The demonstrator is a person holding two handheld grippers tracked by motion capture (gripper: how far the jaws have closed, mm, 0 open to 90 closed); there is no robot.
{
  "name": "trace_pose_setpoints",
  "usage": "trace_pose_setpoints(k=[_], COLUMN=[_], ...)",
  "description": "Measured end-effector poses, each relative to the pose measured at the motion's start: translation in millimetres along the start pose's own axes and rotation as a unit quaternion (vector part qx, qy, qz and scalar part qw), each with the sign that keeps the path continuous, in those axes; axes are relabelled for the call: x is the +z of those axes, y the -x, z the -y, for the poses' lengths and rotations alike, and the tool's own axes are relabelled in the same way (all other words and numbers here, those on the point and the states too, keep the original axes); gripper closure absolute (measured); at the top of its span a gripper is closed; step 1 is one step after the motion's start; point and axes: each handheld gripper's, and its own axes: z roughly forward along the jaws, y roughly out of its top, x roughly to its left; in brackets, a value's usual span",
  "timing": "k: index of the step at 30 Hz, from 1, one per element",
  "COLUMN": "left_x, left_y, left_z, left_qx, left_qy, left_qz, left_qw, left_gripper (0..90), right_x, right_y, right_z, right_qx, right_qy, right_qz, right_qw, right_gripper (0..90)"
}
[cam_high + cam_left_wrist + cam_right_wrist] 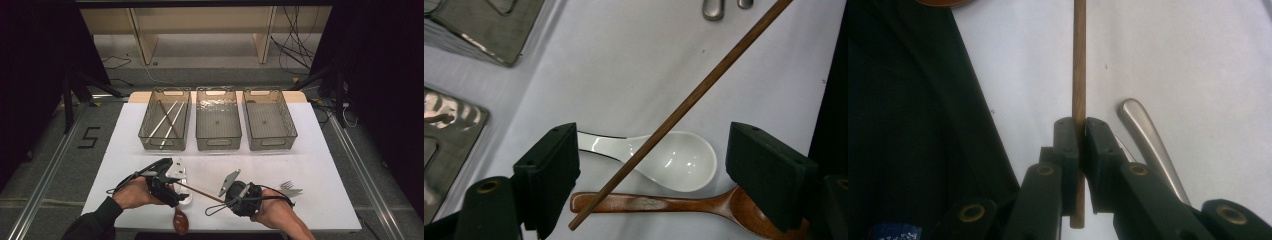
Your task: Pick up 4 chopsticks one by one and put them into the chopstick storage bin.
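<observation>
While my right gripper (pixel 1080 132) is clamped on the brown chopstick (pixel 1078 60) near the table's (pixel 320 165) front edge, my left gripper's (pixel 651 177) jaws stand apart, untouching, around that stick, the white spoon (pixel 674 160) and the wooden spoon (pixel 649 202) below.

A white surface (pixel 320 170) is carrying three clear baskets in a row along its far side: the left basket (pixel 148 131) is holding pale sticks, while the middle basket (pixel 218 141) and the right basket (pixel 270 142) are standing just beside it. Near the front edge, a white ceramic spoon (pixel 674 159) is lying just beside a brown wooden spoon (pixel 649 202), and a metal fork (pixel 289 188) is resting toward the right.
</observation>
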Motion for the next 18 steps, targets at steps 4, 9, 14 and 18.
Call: trace_pose_setpoints(k=[4, 9, 14, 18], left_x=[5.7, 10.3, 12.0, 13.5], left_y=[4.3, 3.0, 3.6, 2.2], left_z=[-1.8, -1.8, -2.6, -2.5], left_qx=[0.032, 0.046, 0.063, 0.072], left_qy=[-0.021, -0.032, -0.044, -0.055], left_qz=[0.006, 0.016, 0.018, 0.027], left_qw=[0.9992, 0.9983, 0.9969, 0.9955], left_gripper=[23.7, 29.5, 36.8, 44.6], right_x=[0.5, -1.5, -2.5, -3.4], right_y=[0.0, -3.2, -4.8, -6.3], right_z=[0.0, -1.4, -1.7, -2.5], right_qx=[-0.013, -0.013, -0.02, -0.025], right_qy=[0.002, 0.002, 0.007, 0.01], right_qz=[0.001, -0.002, -0.004, -0.008], right_qw=[0.9999, 0.9999, 0.9998, 0.9996], right_gripper=[85.1, 85.1, 85.1, 85.0])
